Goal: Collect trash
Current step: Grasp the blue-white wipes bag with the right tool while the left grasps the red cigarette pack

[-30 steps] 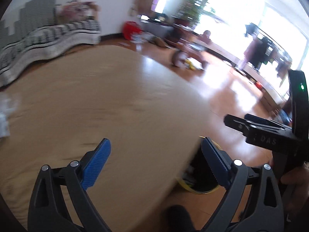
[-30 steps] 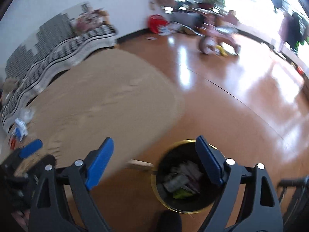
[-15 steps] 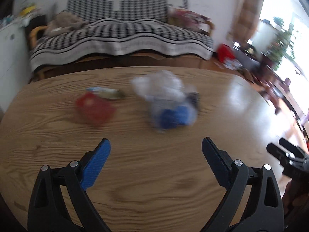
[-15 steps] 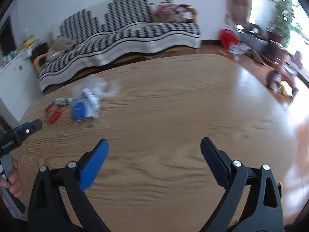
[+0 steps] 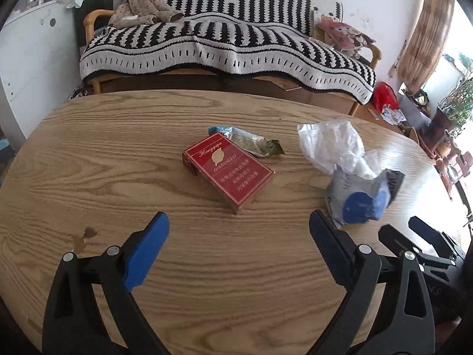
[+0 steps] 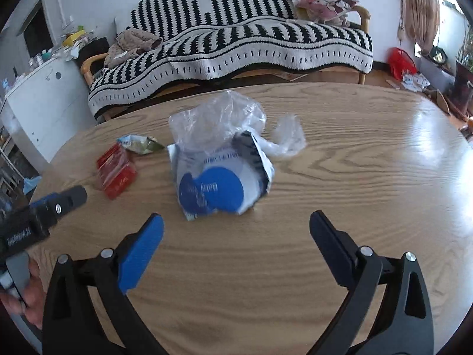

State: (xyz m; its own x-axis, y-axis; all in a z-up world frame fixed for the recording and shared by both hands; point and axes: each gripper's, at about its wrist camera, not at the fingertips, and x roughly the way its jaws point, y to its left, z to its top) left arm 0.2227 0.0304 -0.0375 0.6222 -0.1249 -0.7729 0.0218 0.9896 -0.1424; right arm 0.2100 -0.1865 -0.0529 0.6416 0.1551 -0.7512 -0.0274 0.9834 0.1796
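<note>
Trash is all I see on the oval light-wood table (image 5: 88, 153) from the left wrist camera, 3 pieces of it, none picked up. I judge the collecting unfinished for these 3; no bin shows in either view, so I cannot say what has already gone in. The flat red cardboard cigarette pack (image 5: 229, 170) lies at 12 o'clock from my left gripper (image 5: 239, 233), near but apart. A crumpled green-and-blue foil snack wrapper (image 5: 247, 142) sits just behind the pack, touching or nearly so. The torn white-and-blue plastic wipes pouch (image 5: 359, 196), with a clear crinkled plastic bag (image 5: 331, 145) bunched at its far end, lies at 2 o'clock. My left gripper is spread wide and holds nothing, clear of the pack. The right gripper's dark tips (image 5: 414, 236) poke in at 3 o'clock.

From the right wrist camera, the wipes pouch (image 6: 220, 185) is at 12 o'clock from my right gripper (image 6: 236, 230), close in front, untouched. This gripper also stands fully spread and empty. The cigarette pack (image 6: 116, 171) and snack wrapper (image 6: 140, 145) lie at 10 o'clock.
</note>
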